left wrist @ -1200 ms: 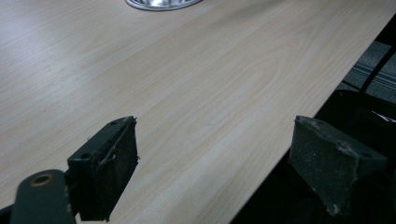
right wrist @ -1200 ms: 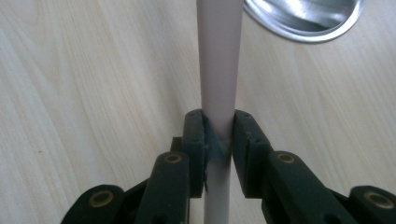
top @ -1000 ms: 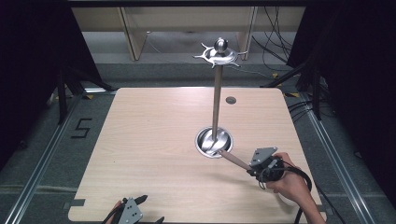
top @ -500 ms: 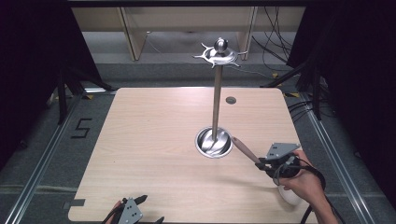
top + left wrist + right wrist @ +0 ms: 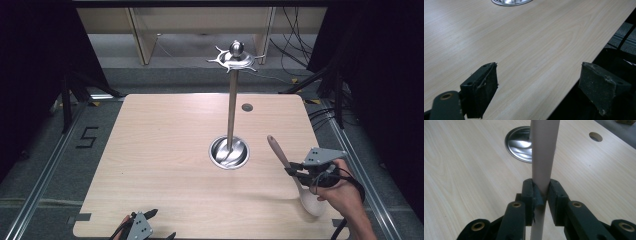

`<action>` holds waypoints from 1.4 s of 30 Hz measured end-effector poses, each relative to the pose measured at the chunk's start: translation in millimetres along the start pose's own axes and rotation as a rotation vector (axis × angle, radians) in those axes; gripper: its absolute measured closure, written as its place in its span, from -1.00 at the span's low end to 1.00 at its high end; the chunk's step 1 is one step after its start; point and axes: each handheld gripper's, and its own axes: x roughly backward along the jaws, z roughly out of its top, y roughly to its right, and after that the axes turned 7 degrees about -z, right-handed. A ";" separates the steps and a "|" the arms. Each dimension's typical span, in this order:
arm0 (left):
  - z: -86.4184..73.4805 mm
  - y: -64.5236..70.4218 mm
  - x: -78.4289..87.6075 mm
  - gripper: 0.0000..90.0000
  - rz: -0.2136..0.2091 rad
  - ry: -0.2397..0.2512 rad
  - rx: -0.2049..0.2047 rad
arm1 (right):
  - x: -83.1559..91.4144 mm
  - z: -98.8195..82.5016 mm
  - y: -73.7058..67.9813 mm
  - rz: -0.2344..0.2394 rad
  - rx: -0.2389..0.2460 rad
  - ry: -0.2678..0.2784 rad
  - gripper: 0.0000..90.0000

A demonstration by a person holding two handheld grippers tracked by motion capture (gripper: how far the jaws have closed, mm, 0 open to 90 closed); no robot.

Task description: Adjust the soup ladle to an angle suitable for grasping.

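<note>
- the right gripper [image 5: 296,169] is clamped on the handle of a pale wooden spoon [image 5: 287,167], with both pads squeezing the shaft in the right gripper view [image 5: 541,192].
- the spoon sits near the table's [image 5: 165,150] right edge, lifted off the wood, with its bowl end [image 5: 311,202] low toward the person and its handle tip [image 5: 271,140] tilted up toward the stand.
- the metal stand [image 5: 232,112] rises from a round base [image 5: 229,152] at mid table, with 1 ring of hooks [image 5: 235,59] at its top; the spoon is near it but apart from it.
- the left gripper [image 5: 159,224] rests at the near table edge, with its 2 jaws wide apart and nothing between them.
- risk: the grip is on a smooth round shaft, so the heavier bowl end could swing the spoon round between the pads.
- risk: if the spoon is bound for a hook, the long handle could knock the tall pole and rock or tip the stand.
- risk: the top hooks are small, so a poor angle would likely miss them.
</note>
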 end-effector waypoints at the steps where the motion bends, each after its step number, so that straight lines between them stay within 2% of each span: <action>1: -0.1 0.3 -0.4 -0.67 -0.004 0.001 0.008 | 0.9 -0.5 1.1 -0.006 0.004 0.009 0.71; 3: -0.3 -0.4 -1.1 -0.67 -0.002 0.004 0.004 | 2.0 -0.7 2.8 -0.009 0.010 0.024 0.71; 4: -0.5 -0.4 -1.1 -0.67 -0.001 0.002 0.000 | 5.7 -1.6 4.8 -0.014 -0.007 0.034 0.71; 7: -0.4 -0.2 -1.0 -0.67 -0.002 0.001 0.004 | 7.8 -2.3 6.9 -0.012 -0.017 0.047 0.71; 8: -0.2 0.1 -0.9 -0.67 -0.002 0.007 0.011 | 9.8 -3.5 8.5 -0.026 -0.039 0.056 0.71; 9: -0.3 -0.5 -0.9 -0.67 -0.002 0.008 0.000 | 9.6 -4.2 9.8 -0.025 -0.029 0.064 0.71; 10: -0.5 -0.4 -0.9 -0.67 -0.002 0.008 0.000 | 11.1 -5.2 9.0 -0.024 -0.058 0.061 0.71; 11: -0.6 -0.6 -0.8 -0.67 0.000 0.003 -0.001 | 11.2 -6.0 10.9 -0.022 -0.047 0.070 0.71; 12: -0.5 0.1 -1.2 -0.67 -0.003 0.010 0.009 | 12.5 -6.9 10.2 -0.020 -0.069 0.067 0.71; 15: -0.1 0.0 0.0 -0.67 -0.001 -0.005 0.003 | 13.7 -8.4 13.3 -0.027 -0.070 0.082 0.71; 16: -0.3 0.0 -0.2 -0.67 -0.004 -0.003 0.003 | 16.3 -9.9 13.6 -0.028 -0.094 0.088 0.71; 17: -0.4 0.0 -0.8 -0.67 -0.001 0.001 0.004 | 16.8 -10.4 16.2 -0.031 -0.078 0.106 0.71; 20: -0.1 -0.4 -0.8 -0.67 0.000 -0.001 -0.002 | 19.4 -11.6 17.0 -0.027 -0.098 0.111 0.71; 21: 0.4 -0.5 0.3 -0.67 -0.007 -0.016 -0.006 | 20.2 -12.1 19.2 -0.028 -0.091 0.128 0.71; 23: 0.4 -0.3 0.0 -0.67 -0.006 -0.013 -0.005 | 22.1 -14.0 20.9 -0.033 -0.103 0.146 0.71; 25: 0.3 -0.4 -0.1 -0.67 -0.005 -0.012 -0.004 | 22.5 -14.3 21.7 -0.041 -0.101 0.149 0.71; 26: -0.3 -0.1 -0.8 -0.67 0.001 -0.003 0.003 | 23.4 -15.0 20.7 -0.042 -0.128 0.145 0.71; 28: -0.2 0.1 -0.1 -0.67 -0.002 -0.003 0.004 | 23.6 -15.1 19.8 -0.050 -0.133 0.153 0.71; 29: -0.5 0.3 -1.4 -0.67 -0.004 0.010 0.012 | 24.1 -14.9 20.3 -0.051 -0.133 0.153 0.71; 31: -0.3 -0.6 -0.8 -0.67 0.000 -0.001 -0.002 | 24.4 -14.9 20.9 -0.058 -0.132 0.159 0.71; 33: -0.5 0.4 -1.2 -0.67 -0.002 0.007 0.011 | 25.9 -15.3 23.2 -0.065 -0.122 0.176 0.71; 37: -0.5 0.6 -0.4 -0.67 -0.004 0.003 0.012 | 28.7 -15.6 23.0 -0.068 -0.149 0.187 0.71; 38: -0.7 0.1 -1.0 -0.67 -0.003 0.003 0.008 | 29.2 -15.7 23.5 -0.075 -0.142 0.197 0.71; 39: -0.5 -0.5 -0.9 -0.67 -0.003 0.000 -0.003 | 29.4 -15.8 23.4 -0.070 -0.153 0.203 0.71; 41: -0.2 -0.3 -0.7 -0.67 -0.009 -0.009 0.006 | 29.6 -15.9 24.4 -0.057 -0.174 0.210 0.71; 42: -0.2 -0.2 -0.5 -0.67 -0.011 -0.012 0.007 | 29.0 -15.9 26.2 -0.056 -0.170 0.226 0.71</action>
